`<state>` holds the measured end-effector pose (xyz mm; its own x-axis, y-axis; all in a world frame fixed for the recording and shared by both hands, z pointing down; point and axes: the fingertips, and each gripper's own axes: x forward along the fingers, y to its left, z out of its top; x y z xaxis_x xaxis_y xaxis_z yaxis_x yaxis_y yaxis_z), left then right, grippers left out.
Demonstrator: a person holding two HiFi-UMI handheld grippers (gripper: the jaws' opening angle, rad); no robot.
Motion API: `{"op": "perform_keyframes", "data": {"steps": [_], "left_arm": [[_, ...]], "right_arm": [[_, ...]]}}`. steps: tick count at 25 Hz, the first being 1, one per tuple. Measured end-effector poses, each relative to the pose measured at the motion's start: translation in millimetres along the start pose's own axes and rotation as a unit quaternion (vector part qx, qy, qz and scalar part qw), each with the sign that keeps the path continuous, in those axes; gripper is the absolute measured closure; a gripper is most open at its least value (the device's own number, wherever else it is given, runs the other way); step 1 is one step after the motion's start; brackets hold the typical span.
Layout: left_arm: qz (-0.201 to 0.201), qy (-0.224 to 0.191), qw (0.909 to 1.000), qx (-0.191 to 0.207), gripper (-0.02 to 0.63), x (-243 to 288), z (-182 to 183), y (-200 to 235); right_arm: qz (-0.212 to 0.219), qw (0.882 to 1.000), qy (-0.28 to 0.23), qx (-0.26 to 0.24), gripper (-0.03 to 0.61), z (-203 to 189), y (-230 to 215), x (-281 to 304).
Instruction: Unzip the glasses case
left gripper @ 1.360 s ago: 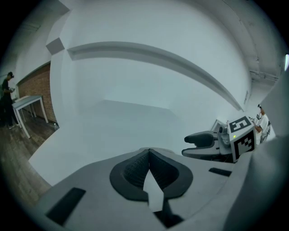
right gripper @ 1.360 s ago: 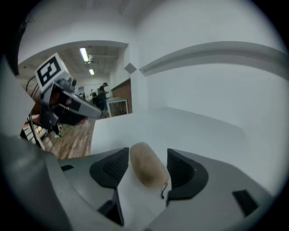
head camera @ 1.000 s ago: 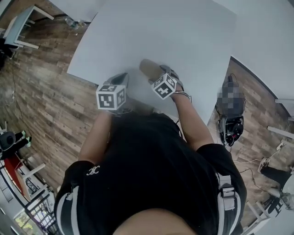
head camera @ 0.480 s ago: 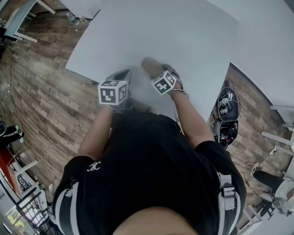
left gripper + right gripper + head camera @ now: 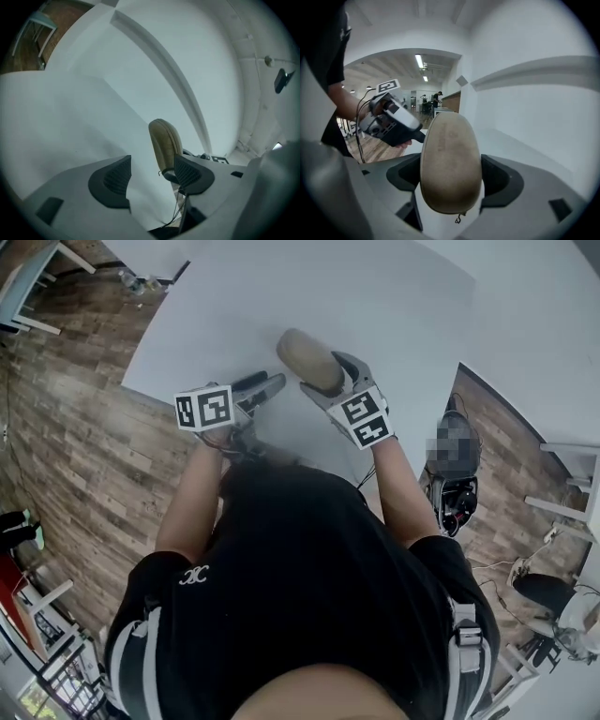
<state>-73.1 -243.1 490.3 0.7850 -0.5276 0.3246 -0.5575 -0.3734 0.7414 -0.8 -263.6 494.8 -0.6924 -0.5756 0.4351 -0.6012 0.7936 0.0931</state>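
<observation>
The tan oval glasses case point(image 5: 309, 360) hangs above the white table point(image 5: 394, 306), with my right gripper point(image 5: 330, 382) shut on its near end. In the right gripper view the case point(image 5: 450, 159) fills the gap between both pads, and a small zipper pull point(image 5: 459, 218) dangles under it. My left gripper point(image 5: 270, 384) stands just left of the case. Its jaws have just been opening and nothing is between them. The left gripper view looks past that open gripper point(image 5: 152, 173) to the case point(image 5: 165, 140) standing on end beyond the right pad.
Wooden floor lies left of the table's edge point(image 5: 141, 381). Dark gear with cables point(image 5: 461, 498) sits on the floor at the right. A white wall rises behind the table point(image 5: 197, 70).
The right gripper has lifted the case off the table and away from me. The left gripper has rolled, shifted left and opened.
</observation>
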Motion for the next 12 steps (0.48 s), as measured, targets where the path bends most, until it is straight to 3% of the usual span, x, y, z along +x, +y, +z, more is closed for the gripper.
{"op": "perform_keyframes", "data": {"steps": [2, 4, 8, 10, 12], "left_arm": [[-0.047, 0.001, 0.9989, 0.0, 0.3, -2.7, 15.1, -11.2], [-0.08, 0.019, 0.9962, 0.029, 0.262, -4.5, 24.3, -24.1], [-0.13, 0.06, 0.9864, 0.08, 0.249, -6.5, 37.4, -47.0], [-0.155, 0.086, 0.9795, 0.095, 0.249, -4.0, 37.2, -59.4], [-0.171, 0.143, 0.9672, 0.122, 0.249, 4.3, 23.0, -68.3]], "right_arm": [[0.014, 0.998, -0.01, -0.065, 0.216, 14.7, 9.5, -6.1], [0.038, 0.989, -0.014, -0.141, 0.216, 22.3, 21.0, -15.5], [0.065, 0.955, 0.012, -0.289, 0.216, 18.9, 32.1, -29.2], [0.072, 0.94, 0.021, -0.333, 0.216, 17.5, 32.7, -32.9], [0.086, 0.927, 0.018, -0.365, 0.216, 20.2, 37.6, -38.1]]}}
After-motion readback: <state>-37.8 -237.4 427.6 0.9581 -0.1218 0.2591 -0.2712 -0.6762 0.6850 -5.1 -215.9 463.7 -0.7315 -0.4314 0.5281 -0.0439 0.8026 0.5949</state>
